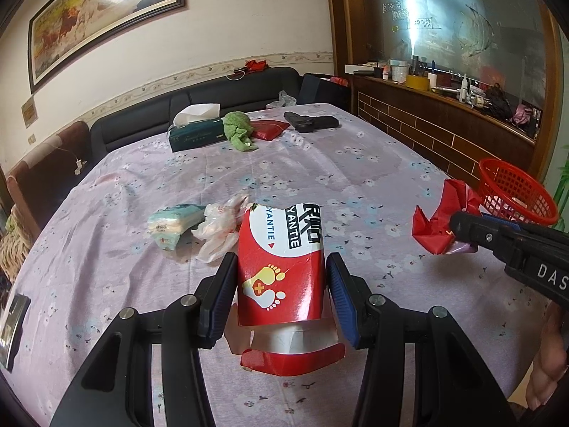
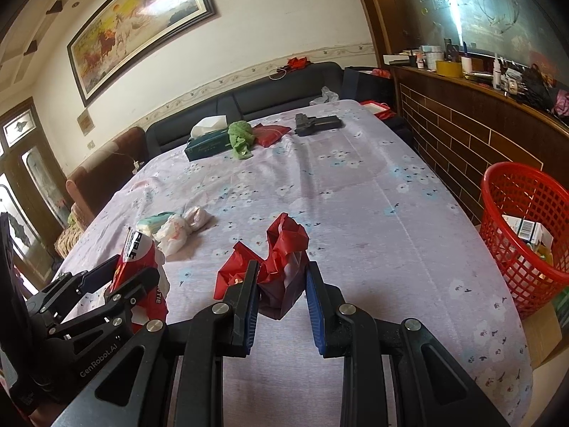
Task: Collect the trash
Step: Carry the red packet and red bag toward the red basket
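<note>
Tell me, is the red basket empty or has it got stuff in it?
Not empty. The red basket beside the table already holds a few small boxes.

Framed horse painting, dark sofa, wooden counter

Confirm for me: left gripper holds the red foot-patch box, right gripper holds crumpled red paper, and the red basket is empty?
Not quite. The red basket isn't empty: the right wrist view shows cartons inside. The left gripper does hold the red box, the right gripper the crumpled red paper.

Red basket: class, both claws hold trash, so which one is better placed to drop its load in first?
Right. The right claw, gripping the red wrapper, sits nearer the red basket; the left claw, holding the red box, is farther away.
</note>
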`<state>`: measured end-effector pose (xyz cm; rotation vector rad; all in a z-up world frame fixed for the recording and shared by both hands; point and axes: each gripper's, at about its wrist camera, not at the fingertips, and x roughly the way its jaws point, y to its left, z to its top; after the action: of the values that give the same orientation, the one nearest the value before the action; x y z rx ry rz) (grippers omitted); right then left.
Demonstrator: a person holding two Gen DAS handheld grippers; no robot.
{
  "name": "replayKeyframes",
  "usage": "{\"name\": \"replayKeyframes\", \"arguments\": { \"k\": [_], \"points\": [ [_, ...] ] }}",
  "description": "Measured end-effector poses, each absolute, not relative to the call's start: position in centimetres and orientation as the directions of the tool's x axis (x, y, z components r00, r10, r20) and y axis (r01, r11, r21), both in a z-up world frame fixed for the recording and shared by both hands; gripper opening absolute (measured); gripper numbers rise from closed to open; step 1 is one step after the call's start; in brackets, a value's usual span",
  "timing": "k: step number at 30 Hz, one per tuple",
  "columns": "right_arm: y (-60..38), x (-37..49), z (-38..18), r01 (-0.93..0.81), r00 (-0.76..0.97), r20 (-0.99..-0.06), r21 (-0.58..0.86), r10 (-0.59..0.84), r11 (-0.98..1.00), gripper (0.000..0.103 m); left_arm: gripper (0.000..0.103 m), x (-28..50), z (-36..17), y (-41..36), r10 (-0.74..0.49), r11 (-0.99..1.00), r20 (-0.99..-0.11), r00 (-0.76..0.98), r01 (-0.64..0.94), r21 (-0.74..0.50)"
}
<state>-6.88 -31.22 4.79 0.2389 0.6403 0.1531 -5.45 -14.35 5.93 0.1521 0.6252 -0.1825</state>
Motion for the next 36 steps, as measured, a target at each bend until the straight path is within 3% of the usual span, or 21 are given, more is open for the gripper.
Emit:
{"name": "replayKeyframes", "arguments": {
  "k": [9,26,36],
  "points": [
    [-34.6,-7.4,5.4,-0.016,0.816,-0.548,0.3,0.186,0.954,0.027,0.049,-5.4,6.9,-17.6,-0.17,0.955,-0.595,0.786,0.28,0.097],
    [-54.6,-13.4,8.0,0.358,0.863,-0.486,0.392,-0.14,0.847,0.027,0.051,-4.3,11.7,-34.2,-0.572,0.744,-0.618,0.54,0.659,-0.112],
    [-60.5,-14.0,8.3,0.421,0.851,-0.486,0.403,-0.2,0.813,0.027,0.051,-2.8,11.3,-43.5,-0.625,0.669,-0.641,0.445,0.729,-0.147]
  ]
}}
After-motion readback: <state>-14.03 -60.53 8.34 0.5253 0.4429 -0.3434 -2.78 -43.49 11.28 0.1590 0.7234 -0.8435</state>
